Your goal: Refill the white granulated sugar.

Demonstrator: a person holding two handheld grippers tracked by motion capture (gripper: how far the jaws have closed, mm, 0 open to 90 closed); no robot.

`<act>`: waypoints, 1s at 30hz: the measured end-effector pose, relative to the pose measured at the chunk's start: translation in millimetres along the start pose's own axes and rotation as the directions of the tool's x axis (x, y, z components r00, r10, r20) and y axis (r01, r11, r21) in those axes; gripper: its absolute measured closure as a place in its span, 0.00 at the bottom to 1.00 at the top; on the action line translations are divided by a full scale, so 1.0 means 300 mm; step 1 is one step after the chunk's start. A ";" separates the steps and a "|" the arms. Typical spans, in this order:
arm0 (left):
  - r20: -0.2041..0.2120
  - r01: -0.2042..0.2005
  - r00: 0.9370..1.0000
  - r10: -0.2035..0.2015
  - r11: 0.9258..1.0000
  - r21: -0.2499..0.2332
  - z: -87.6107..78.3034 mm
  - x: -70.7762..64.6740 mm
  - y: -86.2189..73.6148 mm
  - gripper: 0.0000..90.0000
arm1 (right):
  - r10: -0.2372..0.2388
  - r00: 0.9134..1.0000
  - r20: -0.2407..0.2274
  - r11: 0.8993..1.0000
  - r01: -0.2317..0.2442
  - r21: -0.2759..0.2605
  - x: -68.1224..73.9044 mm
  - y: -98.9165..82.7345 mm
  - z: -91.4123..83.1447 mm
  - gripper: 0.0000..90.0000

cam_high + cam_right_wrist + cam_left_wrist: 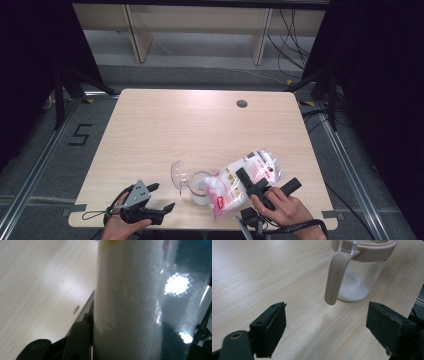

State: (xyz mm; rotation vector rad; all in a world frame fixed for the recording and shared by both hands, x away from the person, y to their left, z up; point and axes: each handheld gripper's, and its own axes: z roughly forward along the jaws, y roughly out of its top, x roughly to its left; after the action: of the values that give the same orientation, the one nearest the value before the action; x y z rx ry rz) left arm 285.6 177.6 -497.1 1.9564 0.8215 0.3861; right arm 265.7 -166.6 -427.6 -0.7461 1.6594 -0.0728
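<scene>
A clear jar (200,189) with a pinkish rim holds a little white powder near the table's front edge, its clear lid (178,174) flipped open to the left. My right gripper (268,183) is shut on a plastic bag of white granules (235,186) with a red label, and the bag's lower end rests against the jar. In the right gripper view the bag (130,302) presses against one black finger (79,337). My left gripper (163,196) rests open on the table left of the jar. Its view faces the jar (357,282) and its hanging handle (334,277), with nothing between the jaws.
The wooden table (190,125) has a round cable hole (242,104) at the back right. Dark curtains and metal floor rails flank it. Shelving legs and cables stand beyond the far edge.
</scene>
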 end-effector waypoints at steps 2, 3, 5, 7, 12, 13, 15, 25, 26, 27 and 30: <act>0.001 -0.002 1.000 0.002 1.000 0.001 -0.001 0.000 0.000 0.18 | -0.002 1.000 -0.001 1.000 0.002 0.002 0.002 -0.002 0.001 0.72; 0.001 0.000 1.000 0.000 1.000 0.001 0.000 0.000 0.000 0.18 | -0.002 1.000 0.000 1.000 0.002 0.002 0.002 -0.002 0.001 0.72; 0.000 -0.002 1.000 0.002 1.000 0.002 -0.001 0.000 0.000 0.18 | -0.004 1.000 0.000 1.000 0.004 0.002 0.001 -0.001 0.001 0.72; 0.000 -0.004 1.000 0.004 1.000 0.001 -0.002 0.000 0.001 0.18 | -0.003 1.000 0.002 1.000 0.003 0.000 0.000 0.001 0.000 0.72; -0.002 -0.006 1.000 0.006 1.000 0.005 -0.001 0.000 0.000 0.18 | -0.006 1.000 0.005 1.000 0.006 -0.005 -0.007 0.005 -0.004 0.72; -0.002 -0.006 1.000 0.006 1.000 0.004 -0.001 0.000 0.000 0.18 | -0.004 1.000 0.002 1.000 0.004 -0.005 -0.008 0.005 -0.004 0.72; -0.002 -0.006 1.000 0.006 1.000 0.005 -0.001 0.000 0.000 0.18 | 0.000 1.000 0.002 1.000 0.000 -0.006 -0.007 0.005 -0.004 0.72; 0.006 -0.002 1.000 0.002 1.000 -0.004 0.001 -0.003 0.000 0.18 | -0.003 1.000 0.000 1.000 0.003 0.003 -0.001 -0.003 -0.008 0.73; 0.003 -0.005 1.000 0.005 1.000 -0.001 0.000 -0.003 0.000 0.18 | -0.002 1.000 -0.003 1.000 0.002 0.003 0.000 -0.005 -0.009 0.73; 0.002 -0.007 1.000 0.007 1.000 0.002 0.000 -0.002 0.000 0.18 | -0.002 1.000 -0.001 1.000 0.002 0.004 0.001 -0.005 -0.010 0.73; -0.002 -0.007 1.000 0.007 1.000 0.005 0.000 0.000 0.000 0.18 | 0.001 1.000 0.002 1.000 -0.001 0.004 0.002 -0.006 -0.011 0.73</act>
State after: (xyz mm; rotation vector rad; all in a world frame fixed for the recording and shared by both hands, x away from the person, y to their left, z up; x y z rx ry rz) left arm 285.6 177.7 -497.1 1.9641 0.8183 0.3905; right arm 263.6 -169.4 -426.4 -0.7423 1.6575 -0.0745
